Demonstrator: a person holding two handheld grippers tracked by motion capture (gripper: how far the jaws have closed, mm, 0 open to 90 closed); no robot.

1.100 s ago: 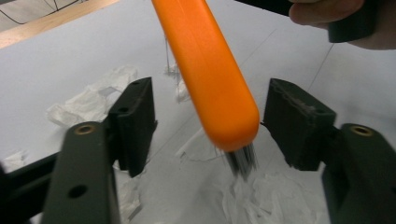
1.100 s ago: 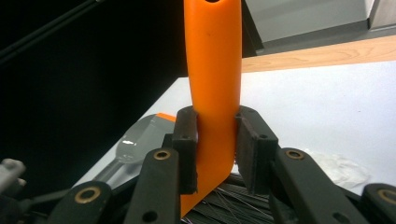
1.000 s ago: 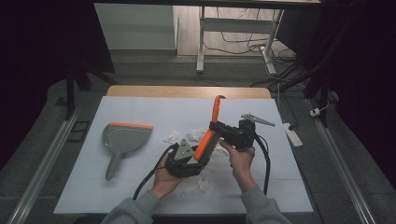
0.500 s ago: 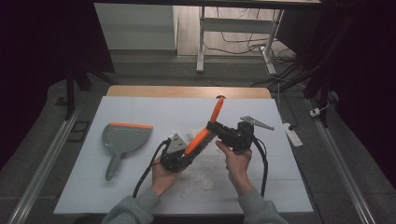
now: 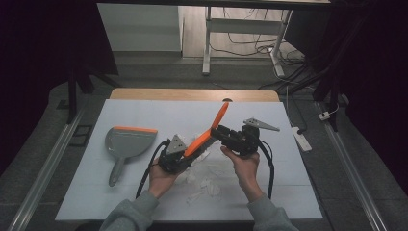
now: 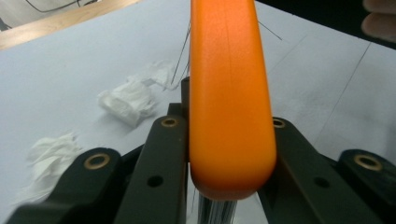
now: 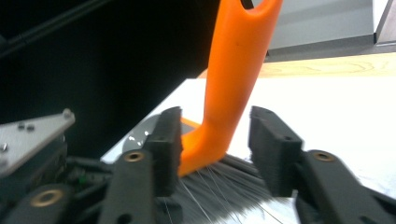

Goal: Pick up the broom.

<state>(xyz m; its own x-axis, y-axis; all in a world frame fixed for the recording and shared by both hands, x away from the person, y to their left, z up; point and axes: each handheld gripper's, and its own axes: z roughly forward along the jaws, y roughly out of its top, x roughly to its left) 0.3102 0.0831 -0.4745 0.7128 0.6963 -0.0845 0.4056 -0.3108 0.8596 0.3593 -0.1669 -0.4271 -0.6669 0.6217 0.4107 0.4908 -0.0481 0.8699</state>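
An orange hand brush [image 5: 208, 132] with dark bristles is held slanting above the white table [image 5: 144, 113], its handle pointing up and away. My left gripper [image 5: 188, 148] is shut on the brush's lower end; in the left gripper view both pads press the orange back [image 6: 229, 93], and its jaws have just closed on it. My right gripper [image 5: 216, 131] stands open after its jaws have just been opening. In the right gripper view the handle [image 7: 233, 70] stands between the pads, clear of the right-hand one, with the bristles [image 7: 219, 186] below.
A grey dustpan [image 5: 126, 143] with an orange lip lies on the table's left part. Several crumpled white paper scraps [image 5: 206, 179] lie under and in front of the hands, some also in the left gripper view [image 6: 128, 100]. A floor and desk legs lie beyond the far edge.
The left gripper has closed on the brush's lower end and shifted left with it. The right gripper's jaws have parted around the handle. The brush now leans lower.
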